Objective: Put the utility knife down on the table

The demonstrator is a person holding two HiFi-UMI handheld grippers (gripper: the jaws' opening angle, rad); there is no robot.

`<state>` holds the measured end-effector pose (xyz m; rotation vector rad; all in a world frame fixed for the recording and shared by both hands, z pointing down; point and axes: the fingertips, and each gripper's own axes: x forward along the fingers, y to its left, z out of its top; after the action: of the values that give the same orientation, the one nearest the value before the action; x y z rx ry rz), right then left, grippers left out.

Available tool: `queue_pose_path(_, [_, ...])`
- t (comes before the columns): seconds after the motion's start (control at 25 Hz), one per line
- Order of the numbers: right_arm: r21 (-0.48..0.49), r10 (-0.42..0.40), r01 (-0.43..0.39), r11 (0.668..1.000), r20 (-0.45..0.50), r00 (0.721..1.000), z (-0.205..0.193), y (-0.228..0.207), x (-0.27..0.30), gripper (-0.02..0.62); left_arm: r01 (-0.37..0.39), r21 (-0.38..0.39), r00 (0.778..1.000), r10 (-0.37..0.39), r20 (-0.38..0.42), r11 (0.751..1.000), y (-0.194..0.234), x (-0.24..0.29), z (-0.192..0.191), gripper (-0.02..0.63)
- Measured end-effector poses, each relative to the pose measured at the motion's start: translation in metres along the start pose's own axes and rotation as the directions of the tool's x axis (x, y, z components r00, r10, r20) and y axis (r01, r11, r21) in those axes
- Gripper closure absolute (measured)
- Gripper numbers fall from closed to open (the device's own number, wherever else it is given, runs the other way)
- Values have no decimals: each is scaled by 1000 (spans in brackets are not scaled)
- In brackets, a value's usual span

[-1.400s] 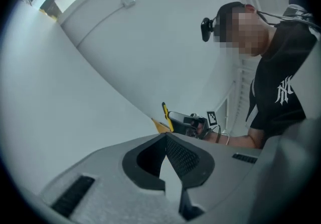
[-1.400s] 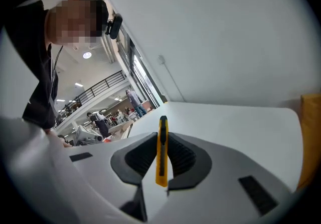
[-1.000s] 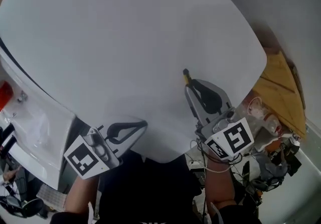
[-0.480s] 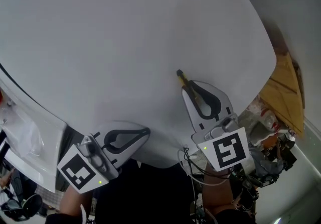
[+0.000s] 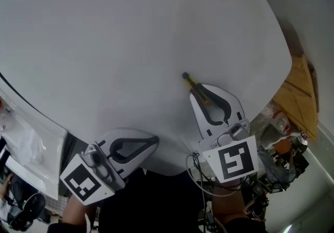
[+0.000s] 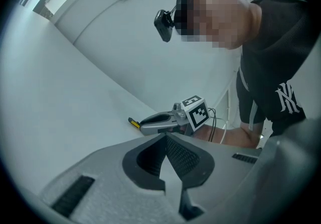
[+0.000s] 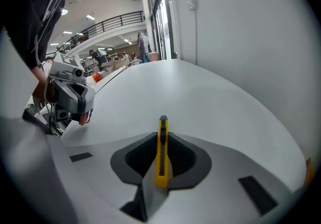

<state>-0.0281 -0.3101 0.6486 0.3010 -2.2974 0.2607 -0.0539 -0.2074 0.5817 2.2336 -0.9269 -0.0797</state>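
The white letters "NY" (image 6: 287, 100) stand on the person's dark shirt (image 6: 283, 37), seen in the left gripper view. The cube (image 5: 236, 160) on the right gripper (image 5: 197, 94) and the cube (image 5: 83, 181) on the left gripper (image 5: 155, 141) each show a black and white square marker. These are blocky patterns, not words. The same kind of marker shows on the right gripper's cube in the left gripper view.

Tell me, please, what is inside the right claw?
A yellow knife is clamped in the right claw, its tip poking out over the white table. Whether it touches the table is covered by the claw.
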Motion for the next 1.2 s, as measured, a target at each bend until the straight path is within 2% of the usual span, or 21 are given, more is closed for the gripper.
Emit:
queue_pose_path(0.48, [-81, -15, 9, 997, -81, 997, -1, 1, 2, 541, 9, 11, 1000, -9, -9, 1000, 1, 7, -2, 601])
queue_pose_path(0.8, [-64, -36, 31, 997, -70, 997, -4, -4, 2, 535, 20, 26, 1000, -21, 20, 999, -5, 4, 4, 601])
queue_pose_path(0.92, [-58, -85, 84, 995, -7, 996, 8, -1, -11, 503, 30, 71, 999, -32, 33, 997, -18, -11, 13, 601])
queue_pose_path(1.08, [-24, -114, 116, 993, 70, 991, 28, 11, -40, 505, 64, 105, 998, -64, 1, 992, -30, -34, 16, 601])
queue_pose_path(1.12, [-1, -113, 113, 994, 89, 990, 33, 15, -48, 505, 69, 99, 998, -69, -10, 993, -31, -39, 16, 601])
queue_pose_path(1.2, [111, -115, 97, 989, 172, 978, 48, 24, -67, 519, 88, 69, 996, -87, -8, 994, -31, -50, 22, 601])
